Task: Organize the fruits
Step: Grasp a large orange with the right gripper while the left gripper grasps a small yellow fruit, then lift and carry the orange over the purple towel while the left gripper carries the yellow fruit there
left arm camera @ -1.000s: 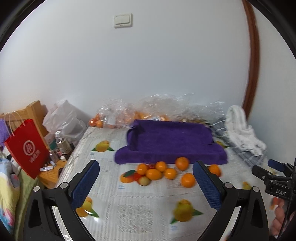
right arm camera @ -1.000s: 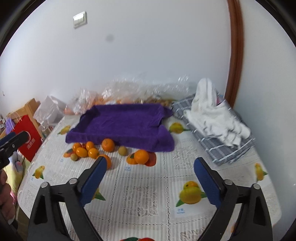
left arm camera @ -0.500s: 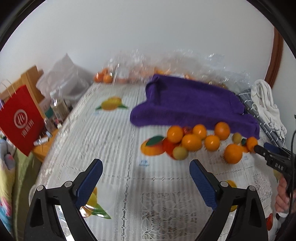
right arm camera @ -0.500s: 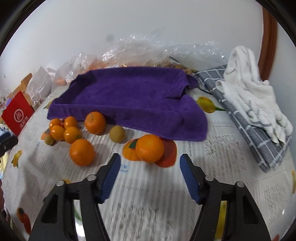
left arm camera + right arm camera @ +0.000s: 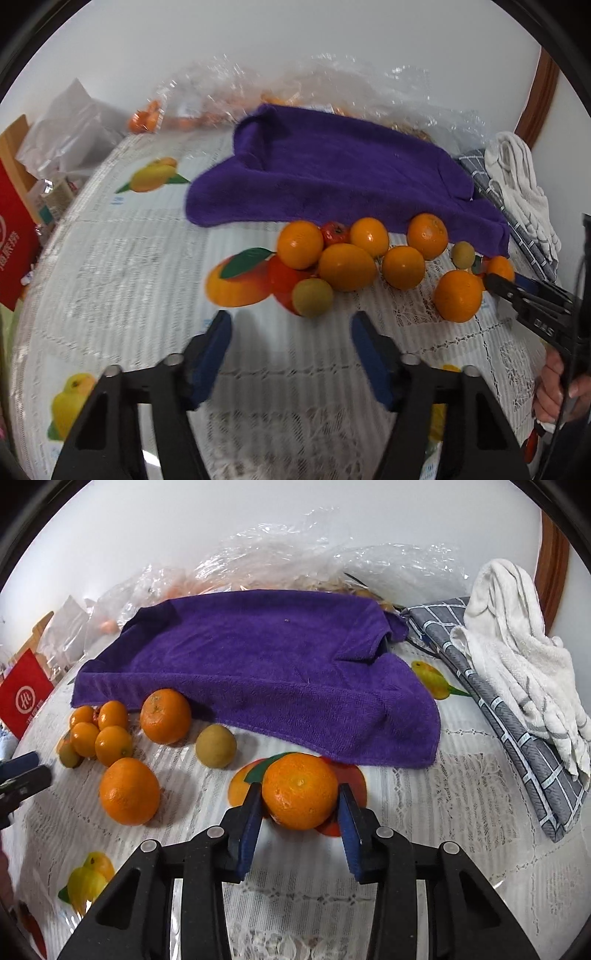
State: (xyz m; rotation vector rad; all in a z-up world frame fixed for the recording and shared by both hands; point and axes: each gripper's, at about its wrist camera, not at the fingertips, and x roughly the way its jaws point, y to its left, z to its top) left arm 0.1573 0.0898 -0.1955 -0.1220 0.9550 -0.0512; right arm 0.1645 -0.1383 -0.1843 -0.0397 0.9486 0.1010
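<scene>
A pile of oranges (image 5: 347,266) with a greenish fruit (image 5: 312,297) and a small red fruit (image 5: 334,232) lies on the tablecloth in front of a purple towel (image 5: 332,177). My left gripper (image 5: 291,328) is open, just short of the greenish fruit. In the right wrist view my right gripper (image 5: 300,799) has its blue pads on both sides of one orange (image 5: 300,791) resting on the cloth. The pile (image 5: 110,738), a greenish fruit (image 5: 215,744) and the purple towel (image 5: 258,664) lie beyond.
Clear plastic bags (image 5: 295,554) with more fruit lie behind the towel. A white cloth (image 5: 517,638) on a grey checked cloth (image 5: 517,731) is at right. A red paper bag (image 5: 14,243) hangs at the table's left edge.
Both grippers have moved forward and down toward the fruit. The right jaws have narrowed from around the orange to touching it. The left jaws have narrowed somewhat.
</scene>
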